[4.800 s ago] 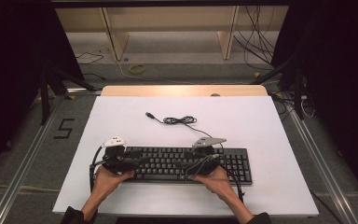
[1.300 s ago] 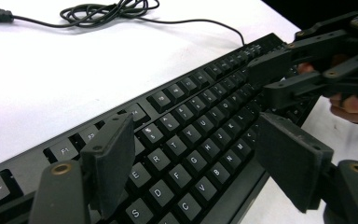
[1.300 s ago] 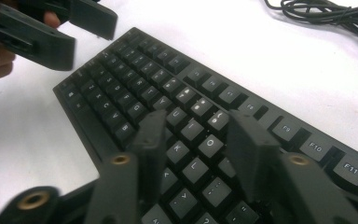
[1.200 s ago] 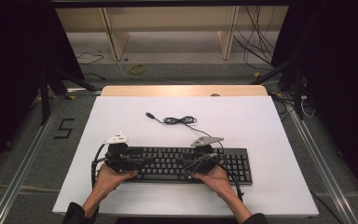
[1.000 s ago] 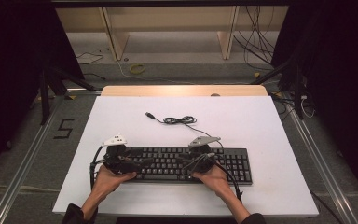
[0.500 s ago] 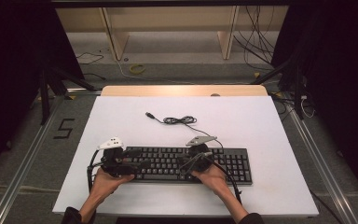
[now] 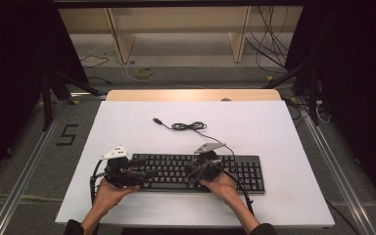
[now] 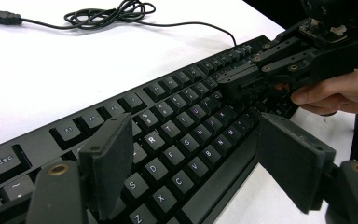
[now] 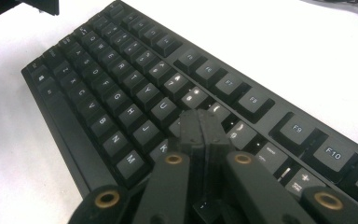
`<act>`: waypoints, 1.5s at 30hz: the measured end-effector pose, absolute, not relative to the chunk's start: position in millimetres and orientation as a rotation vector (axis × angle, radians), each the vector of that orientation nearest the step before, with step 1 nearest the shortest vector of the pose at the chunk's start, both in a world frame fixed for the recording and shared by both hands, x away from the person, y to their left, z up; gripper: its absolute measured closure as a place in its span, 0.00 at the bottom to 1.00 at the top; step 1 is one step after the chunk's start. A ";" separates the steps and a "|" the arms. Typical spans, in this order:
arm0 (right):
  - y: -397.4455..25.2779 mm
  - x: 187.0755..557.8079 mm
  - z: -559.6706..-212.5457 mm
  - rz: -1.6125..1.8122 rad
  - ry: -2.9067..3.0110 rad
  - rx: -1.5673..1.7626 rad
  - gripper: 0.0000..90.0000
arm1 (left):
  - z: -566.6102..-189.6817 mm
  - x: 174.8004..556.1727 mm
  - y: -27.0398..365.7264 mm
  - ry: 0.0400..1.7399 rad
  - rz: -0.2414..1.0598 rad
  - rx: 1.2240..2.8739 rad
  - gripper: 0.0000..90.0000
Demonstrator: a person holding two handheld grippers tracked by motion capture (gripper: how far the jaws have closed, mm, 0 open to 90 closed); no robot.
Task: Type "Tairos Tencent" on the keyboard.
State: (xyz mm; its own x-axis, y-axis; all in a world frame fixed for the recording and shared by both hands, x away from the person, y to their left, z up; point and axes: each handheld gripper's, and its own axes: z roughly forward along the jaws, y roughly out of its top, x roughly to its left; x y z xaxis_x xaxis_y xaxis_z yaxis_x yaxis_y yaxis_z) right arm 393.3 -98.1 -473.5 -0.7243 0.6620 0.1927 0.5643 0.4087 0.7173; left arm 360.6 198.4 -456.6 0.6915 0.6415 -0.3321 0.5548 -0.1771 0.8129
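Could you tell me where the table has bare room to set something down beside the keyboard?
The white table is bare right of the coiled cable and behind the keyboard there, and along the left edge. The near strip is crowded by the left gripper, right gripper and both forearms.

Black foam-padded fingers [image 8: 107, 163], brass-coloured pivot screws, dark sleeves.

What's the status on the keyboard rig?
Left gripper open over the keyboard left end. Right gripper shut, tips at the keys. Cable lies behind, clear.
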 end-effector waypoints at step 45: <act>-99.9 395.3 -472.2 1.214 2.496 1.139 1.00 | -461.7 361.0 207.1 0.968 0.121 1.859 0.31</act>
State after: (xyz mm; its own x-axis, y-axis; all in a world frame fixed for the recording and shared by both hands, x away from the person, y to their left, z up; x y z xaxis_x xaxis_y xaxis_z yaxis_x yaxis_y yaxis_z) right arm 395.3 -99.9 -472.2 -0.7034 0.6855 0.1881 0.5713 0.3877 0.7234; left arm 361.0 207.1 -461.7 0.6751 0.6640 -0.3216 0.5647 -0.1846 0.8044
